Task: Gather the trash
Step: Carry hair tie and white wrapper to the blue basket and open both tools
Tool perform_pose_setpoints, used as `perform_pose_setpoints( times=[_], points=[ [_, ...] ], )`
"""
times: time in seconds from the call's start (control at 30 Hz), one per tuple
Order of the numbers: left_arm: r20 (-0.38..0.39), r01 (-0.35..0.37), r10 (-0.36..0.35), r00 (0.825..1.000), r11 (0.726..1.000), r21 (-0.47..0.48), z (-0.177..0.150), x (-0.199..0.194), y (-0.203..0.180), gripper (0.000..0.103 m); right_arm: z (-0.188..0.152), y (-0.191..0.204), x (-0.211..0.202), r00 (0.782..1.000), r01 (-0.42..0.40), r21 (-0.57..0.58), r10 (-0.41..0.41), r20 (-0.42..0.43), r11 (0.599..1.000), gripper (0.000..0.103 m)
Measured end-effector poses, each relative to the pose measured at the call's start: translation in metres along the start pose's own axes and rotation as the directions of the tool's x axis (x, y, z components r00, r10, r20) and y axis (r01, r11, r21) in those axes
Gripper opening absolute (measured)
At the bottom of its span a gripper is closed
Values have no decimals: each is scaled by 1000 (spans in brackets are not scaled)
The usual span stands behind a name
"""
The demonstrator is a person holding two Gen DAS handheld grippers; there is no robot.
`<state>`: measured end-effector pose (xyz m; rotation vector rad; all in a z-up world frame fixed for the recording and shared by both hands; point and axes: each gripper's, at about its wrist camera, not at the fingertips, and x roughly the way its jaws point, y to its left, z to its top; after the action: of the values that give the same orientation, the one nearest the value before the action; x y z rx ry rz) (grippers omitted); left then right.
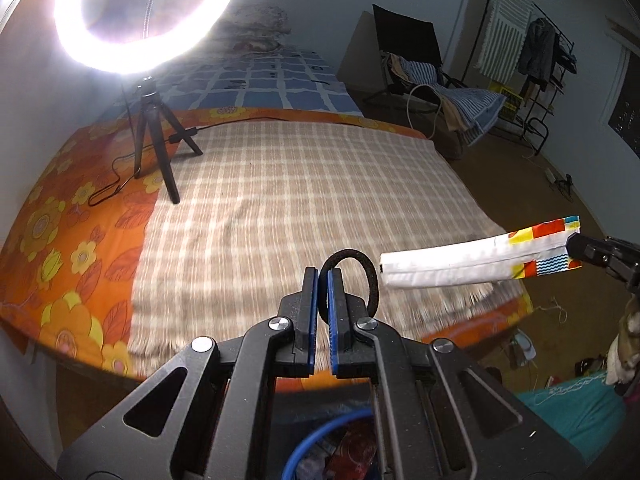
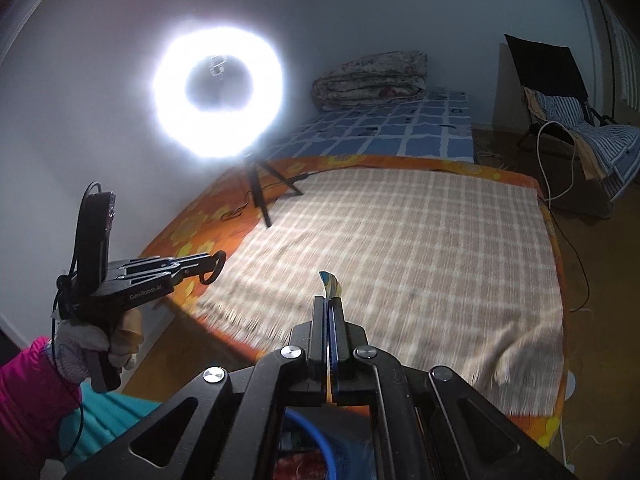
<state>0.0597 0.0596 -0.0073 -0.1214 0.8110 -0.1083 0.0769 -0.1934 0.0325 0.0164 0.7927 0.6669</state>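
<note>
Both grippers, left gripper (image 1: pixel 323 280) with black ring (image 1: pixel 352 276), right gripper (image 2: pixel 330 308) with wrapper (image 1: pixel 480 256), hang over the bed's (image 1: pixel 280 184) near edge.

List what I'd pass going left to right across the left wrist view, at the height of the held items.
Orange floral sheet → checked blanket → black ring in the left claw → white wrapper → right claw.

Each wrist camera sits behind its own fingers and looks forward along them, from above the near edge of the bed (image 1: pixel 304 184). The left view faces the far edge, close to the ring light (image 1: pixel 148 16). The right view looks from farther right. Both views share the plaid blanket (image 2: pixel 420 248), ring light, and chair (image 2: pixel 560 92).
</note>
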Motion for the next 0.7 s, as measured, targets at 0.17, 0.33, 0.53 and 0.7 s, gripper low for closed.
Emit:
perform_pose_setpoints(
  times=[0.17, 0.33, 0.53, 0.7],
  points=[
    [-5, -6, 6, 1000, 1000, 19, -27, -13, -9, 2, -25, 14, -16, 999, -23, -15, 23, -34, 1000, 0],
    [-14, -11, 12, 1000, 998, 54, -53, -21, -20, 2, -46, 27, -32, 998, -40, -29, 38, -56, 999, 0],
    [-35, 0, 3, 999, 997, 76, -81, -24, -28, 2, -67, 36, -43, 995, -47, -32, 44, -88, 998, 0],
    [-59, 11, -6, 998, 997, 81, -98, -22, -29, 2, -85, 43, -47, 992, -49, -38, 44, -120, 998, 0]
  ],
)
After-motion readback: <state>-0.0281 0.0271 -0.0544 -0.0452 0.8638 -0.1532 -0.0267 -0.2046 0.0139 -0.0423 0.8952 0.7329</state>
